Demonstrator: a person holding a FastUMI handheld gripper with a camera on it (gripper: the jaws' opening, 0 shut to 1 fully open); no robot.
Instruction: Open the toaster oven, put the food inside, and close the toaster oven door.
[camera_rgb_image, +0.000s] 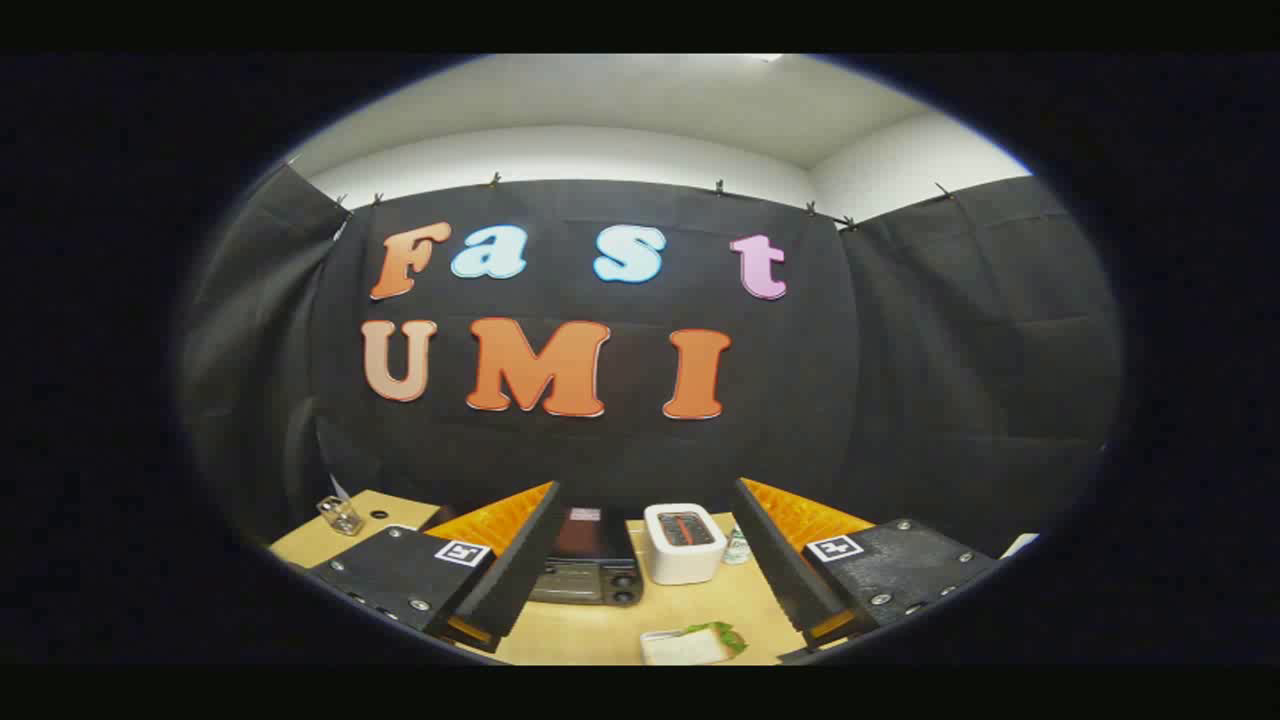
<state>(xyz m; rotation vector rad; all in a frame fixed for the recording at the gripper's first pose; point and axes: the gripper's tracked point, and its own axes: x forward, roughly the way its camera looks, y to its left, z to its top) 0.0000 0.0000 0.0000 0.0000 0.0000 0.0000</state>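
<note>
A dark toaster oven (590, 565) with two knobs on its front stands on the wooden table (590, 630), partly hidden behind the left finger (515, 560). Its door looks closed. A sandwich (692, 643) with a green leaf lies on the table nearer to me, between the fingers and low down. My gripper (645, 490) hangs high above the table, open wide, nothing between its fingers. The right finger (785, 565) stands well apart from the left one.
A white pop-up toaster (684, 542) stands just right of the oven. A small bottle (738, 546) sits behind it. A clear glass jar (340, 515) and a small dark dot are on the table's far left. Black cloth walls close the booth behind.
</note>
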